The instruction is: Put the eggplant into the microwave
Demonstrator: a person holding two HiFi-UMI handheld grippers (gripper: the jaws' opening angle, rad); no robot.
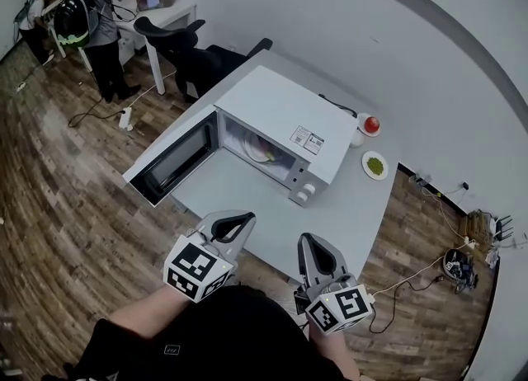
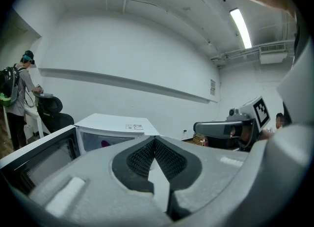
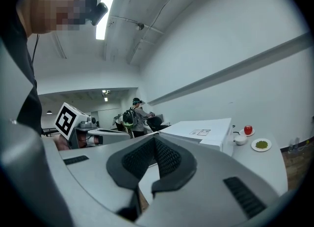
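Observation:
The white microwave (image 1: 285, 119) stands on the grey table (image 1: 355, 214) with its door (image 1: 173, 161) swung open to the left. Inside the cavity lies a white plate (image 1: 257, 151); a small purple shape, likely the eggplant (image 2: 105, 143), shows there in the left gripper view. Both grippers hover at the table's near edge, short of the microwave. My left gripper (image 1: 239, 224) (image 2: 154, 140) is shut with nothing in it. My right gripper (image 1: 312, 244) (image 3: 154, 140) is shut and empty too. Each gripper sees the other beside it.
Right of the microwave stand a red fruit on a saucer (image 1: 371, 124), a white cup (image 1: 356, 137) and a plate of green food (image 1: 374, 165). A black office chair (image 1: 177, 41) and a person with a backpack (image 1: 92, 12) are at the back left. Cables lie on the wooden floor.

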